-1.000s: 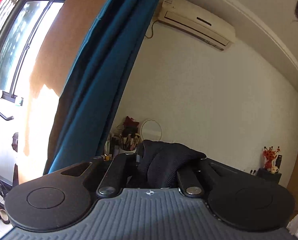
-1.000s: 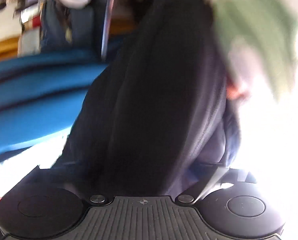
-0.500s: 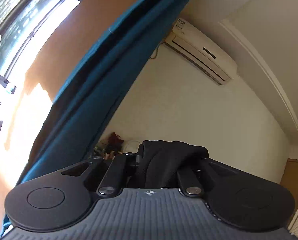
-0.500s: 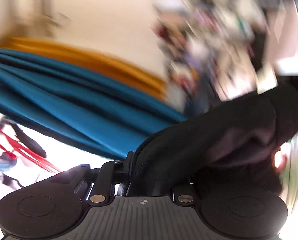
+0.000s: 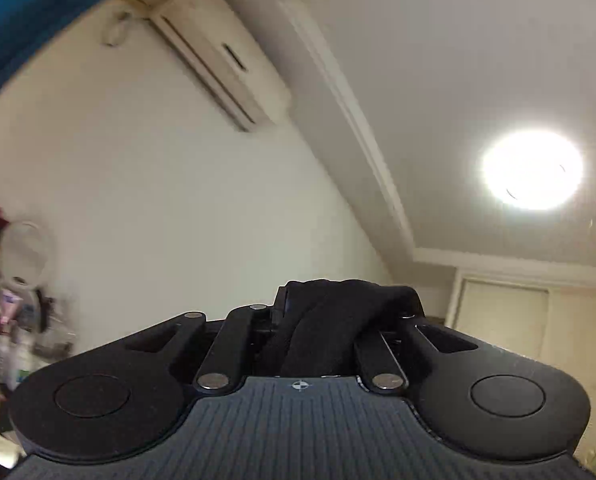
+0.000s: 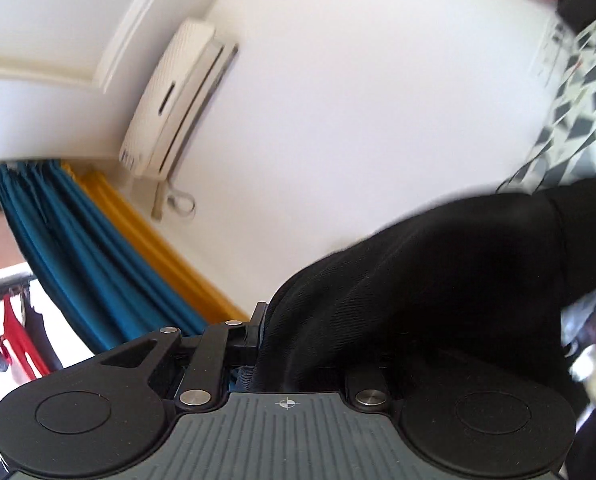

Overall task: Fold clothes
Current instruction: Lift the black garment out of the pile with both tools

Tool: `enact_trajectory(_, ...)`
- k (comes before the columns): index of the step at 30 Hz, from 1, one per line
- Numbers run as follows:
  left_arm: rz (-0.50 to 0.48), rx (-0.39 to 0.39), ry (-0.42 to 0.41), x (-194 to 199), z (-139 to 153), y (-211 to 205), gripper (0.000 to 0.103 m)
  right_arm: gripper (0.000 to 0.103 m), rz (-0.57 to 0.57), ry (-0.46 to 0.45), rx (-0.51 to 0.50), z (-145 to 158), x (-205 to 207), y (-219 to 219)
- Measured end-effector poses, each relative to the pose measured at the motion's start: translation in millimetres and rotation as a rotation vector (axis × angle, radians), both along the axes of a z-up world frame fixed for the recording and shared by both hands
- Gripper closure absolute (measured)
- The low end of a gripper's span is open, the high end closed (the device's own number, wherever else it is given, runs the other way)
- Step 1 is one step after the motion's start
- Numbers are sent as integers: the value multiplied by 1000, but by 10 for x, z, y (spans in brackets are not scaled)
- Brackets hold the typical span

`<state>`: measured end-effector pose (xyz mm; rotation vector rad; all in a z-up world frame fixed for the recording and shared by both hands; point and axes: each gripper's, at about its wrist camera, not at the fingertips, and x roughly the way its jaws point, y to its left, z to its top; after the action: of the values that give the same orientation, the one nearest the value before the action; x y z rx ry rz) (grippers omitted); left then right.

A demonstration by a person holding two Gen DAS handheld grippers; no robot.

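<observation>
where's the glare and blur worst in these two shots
Left wrist view: the round ceiling light blows out to pure white, and the cluttered shelf items at the left edge smear. Right wrist view: the black knit garment has a soft upper edge, and the right edge is streaked; the white wall air conditioner stays readable.

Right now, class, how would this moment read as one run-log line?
step: lift garment | left gripper: shut on black garment | right gripper: shut on black garment | cameras: tilted up toward wall, air conditioner
</observation>
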<state>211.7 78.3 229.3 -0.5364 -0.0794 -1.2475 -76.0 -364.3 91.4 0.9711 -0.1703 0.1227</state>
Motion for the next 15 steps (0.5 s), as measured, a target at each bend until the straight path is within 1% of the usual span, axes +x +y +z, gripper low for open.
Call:
enact_trajectory(1, -19, 5, -13, -131, 12, -224, 94, 88, 2, -13, 8, -28, -188, -141)
enact_trajectory(3, -60, -4, -4, -368, 20, -713, 94, 88, 7, -27, -1, -91, -503, -425)
enact_trajectory(6, -180, -31, 52, -623, 19, -1484, 94, 88, -50, -27, -13, -114, -1066, -810)
enact_trajectory(8, -246, -36, 93, -737, 41, -1989, 94, 88, -93, -25, -20, -125, -1450, -1065)
enact_trajectory(10, -314, -47, 139, -829, 84, -2395, 95, 88, -136, -23, -27, -135, -1834, -1319)
enact_trajectory(13, -398, -76, 203, -936, 80, -2888, 95, 88, -201, -20, -38, -151, -2410, -1700)
enact_trajectory(15, -431, -67, 247, -967, 31, -3167, 95, 88, -244, -18, -45, -161, -2793, -1954)
